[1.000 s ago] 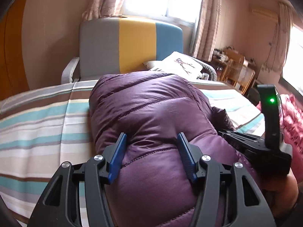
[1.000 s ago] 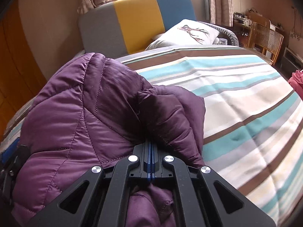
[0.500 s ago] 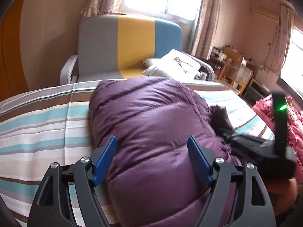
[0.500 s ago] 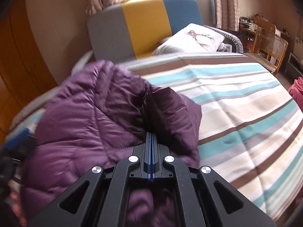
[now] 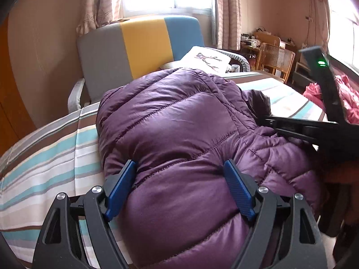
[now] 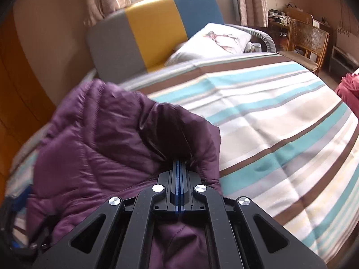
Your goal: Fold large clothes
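Observation:
A purple quilted puffer jacket lies bunched on the striped bed. My left gripper is open, its blue fingers straddling the near bulge of the jacket without pinching it. My right gripper is shut on a fold of the jacket and holds it lifted off the bed. The right gripper also shows in the left wrist view, at the jacket's right side, with a green light on its mount.
A grey, yellow and blue headboard and a white pillow stand at the far end. A wicker chair and desk are at the far right. Pink cloth lies to the right of the bed.
My left gripper opened wider and pushed forward over the jacket. My right gripper, still shut on the fold, pulled the jacket toward the near left, baring more of the striped bedspread.

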Tool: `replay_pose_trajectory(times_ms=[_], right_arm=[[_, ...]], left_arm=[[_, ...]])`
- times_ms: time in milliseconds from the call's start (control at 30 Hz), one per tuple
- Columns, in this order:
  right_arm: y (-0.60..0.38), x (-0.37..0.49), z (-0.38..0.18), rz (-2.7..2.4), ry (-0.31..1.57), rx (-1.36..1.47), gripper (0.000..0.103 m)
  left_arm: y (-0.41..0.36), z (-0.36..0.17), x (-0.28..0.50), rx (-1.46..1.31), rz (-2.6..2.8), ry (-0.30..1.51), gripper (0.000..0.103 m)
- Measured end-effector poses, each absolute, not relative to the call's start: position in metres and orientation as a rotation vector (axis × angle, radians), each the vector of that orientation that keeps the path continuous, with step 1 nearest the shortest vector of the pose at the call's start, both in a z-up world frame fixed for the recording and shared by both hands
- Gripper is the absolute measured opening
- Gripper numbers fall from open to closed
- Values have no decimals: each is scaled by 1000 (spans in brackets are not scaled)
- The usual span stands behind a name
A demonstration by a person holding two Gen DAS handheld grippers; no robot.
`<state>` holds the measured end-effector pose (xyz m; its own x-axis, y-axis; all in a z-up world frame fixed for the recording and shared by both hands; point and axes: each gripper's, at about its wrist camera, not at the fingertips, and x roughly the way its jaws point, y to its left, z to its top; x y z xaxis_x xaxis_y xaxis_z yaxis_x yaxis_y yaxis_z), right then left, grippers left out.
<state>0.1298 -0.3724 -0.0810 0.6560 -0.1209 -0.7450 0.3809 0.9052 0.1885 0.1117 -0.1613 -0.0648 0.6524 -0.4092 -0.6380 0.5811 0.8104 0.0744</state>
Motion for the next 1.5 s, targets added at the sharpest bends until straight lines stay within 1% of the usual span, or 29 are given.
replay_pose_trajectory(times_ms=[100,200,300,400,500,600,700,767,833,900,1000,1067,1100,1133,1167,1200,1300,1500], right_arm=[[-376,134,-89,-277,822,337,0],[-381,125,-77,-256,813,365,0],[-383,99,-55,-219,741,437,0],[-366,72,-36,-162,688,418,0],[-348,58,-30,-113,672,389,0],[-339,58,-37,-129,695,351,0],[-342,64,-57,-194,771,322,0],[-348,67,-78,-190,820,349,0],[-353,65,-90,-180,810,413,0],[-354,63,-89,-181,802,426,0],[-355,56,-74,-167,785,450,0],[-361,48,-63,-150,757,489,7],[-363,43,-57,-148,743,498,15],[-364,39,-53,-152,730,501,32],[-365,34,-47,-162,722,498,42],[-366,33,-45,-177,722,490,62],[-374,32,-44,-185,737,502,64],[-403,54,-63,-175,780,667,64]], left_arm=[[-165,-68,113,277,-571,648,79],[-162,-63,111,282,-575,650,80],[-148,-51,111,218,-580,672,88],[-131,-40,106,151,-565,660,90],[-121,-36,101,146,-535,634,90],[-126,-45,100,196,-537,658,91],[-131,-59,102,206,-553,712,91],[-133,-69,107,194,-560,752,92],[-137,-77,106,223,-548,737,92],[-138,-79,104,240,-540,728,92],[-129,-71,105,188,-550,762,92],[-124,-65,103,168,-559,765,92],[-121,-62,101,167,-560,757,92],[-119,-59,99,167,-559,746,93],[-116,-55,97,167,-558,733,93],[-115,-53,98,166,-559,729,94],[-112,-49,109,150,-556,746,96],[-117,-42,145,113,-552,789,96]])
